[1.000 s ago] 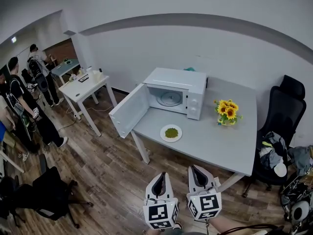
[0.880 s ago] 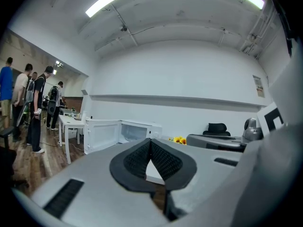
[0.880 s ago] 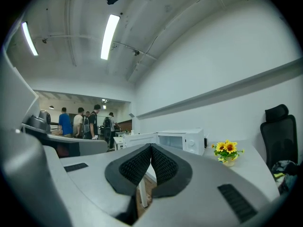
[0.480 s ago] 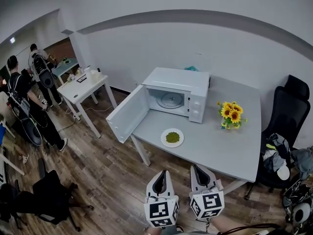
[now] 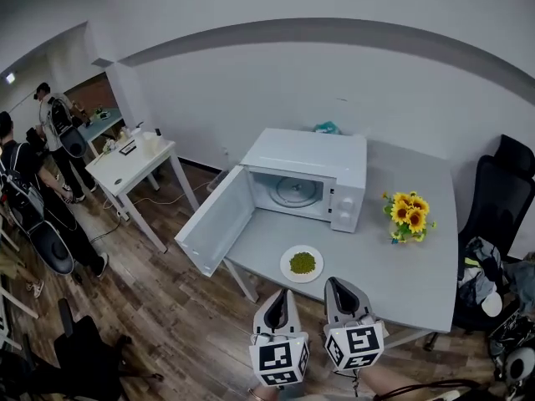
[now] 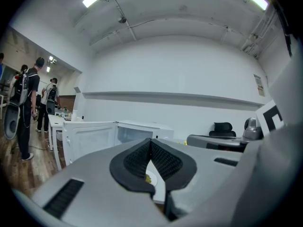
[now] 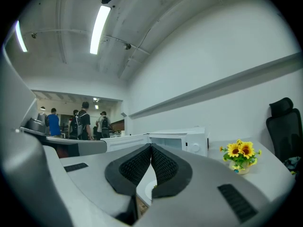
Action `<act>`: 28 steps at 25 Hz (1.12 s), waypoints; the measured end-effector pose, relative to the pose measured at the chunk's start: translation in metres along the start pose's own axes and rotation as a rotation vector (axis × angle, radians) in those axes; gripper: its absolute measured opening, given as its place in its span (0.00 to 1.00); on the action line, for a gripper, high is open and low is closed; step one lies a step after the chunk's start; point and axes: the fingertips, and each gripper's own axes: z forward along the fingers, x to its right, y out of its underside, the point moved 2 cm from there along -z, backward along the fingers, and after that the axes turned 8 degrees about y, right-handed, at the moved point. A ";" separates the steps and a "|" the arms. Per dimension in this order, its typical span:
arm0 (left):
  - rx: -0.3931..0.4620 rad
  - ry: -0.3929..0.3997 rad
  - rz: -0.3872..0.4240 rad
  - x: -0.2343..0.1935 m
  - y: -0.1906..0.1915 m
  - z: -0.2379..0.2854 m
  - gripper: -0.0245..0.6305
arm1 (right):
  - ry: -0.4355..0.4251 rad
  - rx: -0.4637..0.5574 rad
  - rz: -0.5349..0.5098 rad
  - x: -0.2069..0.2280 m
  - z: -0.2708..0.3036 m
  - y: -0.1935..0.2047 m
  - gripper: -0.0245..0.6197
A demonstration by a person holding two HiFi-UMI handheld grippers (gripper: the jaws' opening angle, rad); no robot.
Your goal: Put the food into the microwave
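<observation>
Left tool (image 5: 278, 297) and right tool (image 5: 336, 286) hover side by side near the desk (image 5: 401, 266) in the head view. Food (image 5: 302, 263), a green heap on a white plate (image 5: 287, 266), lies on the desk before the open microwave (image 5: 309, 153). Left gripper view: pads together, empty. Right gripper view: likewise.

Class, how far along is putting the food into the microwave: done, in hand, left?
Done: the microwave door stands open. In hand: nothing; left gripper and right gripper are shut, empty, short of the plate of food. Left: lift it off the table into the microwave.
</observation>
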 end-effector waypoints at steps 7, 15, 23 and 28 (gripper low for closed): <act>-0.004 0.039 0.003 -0.048 -0.020 0.065 0.03 | 0.023 0.008 0.000 -0.004 0.081 -0.015 0.06; -0.015 0.087 0.024 -0.092 -0.032 0.125 0.03 | 0.050 0.008 0.000 -0.011 0.156 -0.018 0.06; -0.039 0.124 0.013 -0.119 -0.028 0.167 0.03 | 0.072 0.013 0.019 -0.010 0.196 -0.017 0.06; -0.078 0.140 -0.011 -0.116 -0.010 0.184 0.03 | 0.083 -0.050 0.027 -0.001 0.209 0.001 0.06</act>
